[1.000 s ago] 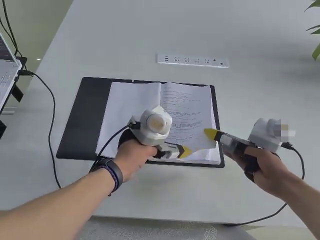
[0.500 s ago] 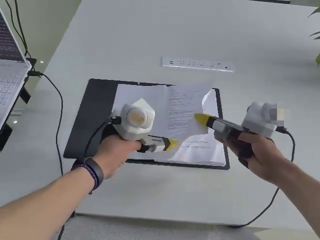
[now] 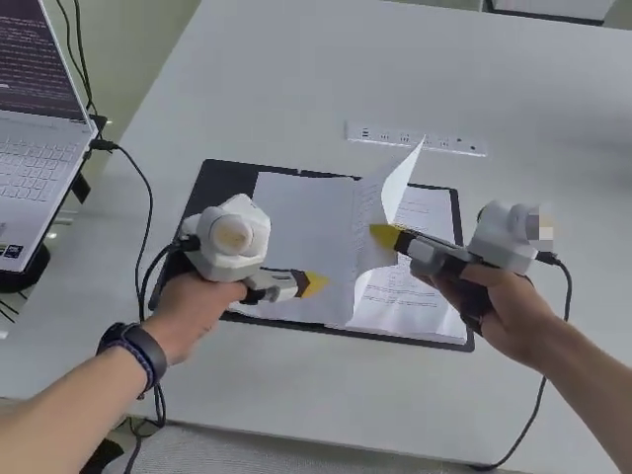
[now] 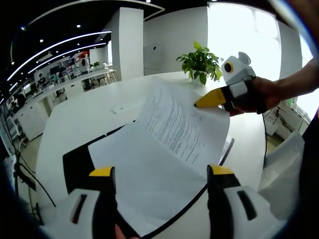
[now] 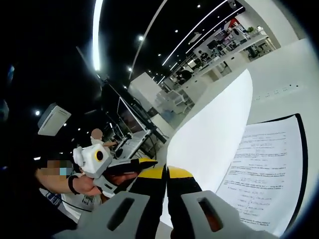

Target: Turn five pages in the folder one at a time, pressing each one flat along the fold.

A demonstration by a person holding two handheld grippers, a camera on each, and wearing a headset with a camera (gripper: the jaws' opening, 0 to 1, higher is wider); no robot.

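A black folder (image 3: 222, 188) lies open on the white table with printed pages on both sides. My right gripper (image 3: 378, 234) is shut on the edge of one page (image 3: 383, 202), which stands raised and curved above the fold. In the right gripper view the yellow-tipped jaws (image 5: 166, 172) are closed on that page (image 5: 214, 134), and the printed page under it (image 5: 269, 164) lies flat. My left gripper (image 3: 314, 284) hovers open over the lower left pages, its jaws (image 4: 159, 172) wide apart, facing the raised page (image 4: 174, 124).
A white power strip (image 3: 417, 138) lies behind the folder. An open laptop (image 3: 30, 148) stands at the far left, with a black cable (image 3: 148, 227) running beside the folder. A potted plant (image 4: 199, 62) stands at the table's far end.
The right gripper has lifted the page from near the folder's lower right corner up and leftward, so it now stands over the fold. The left gripper has drifted slightly left.
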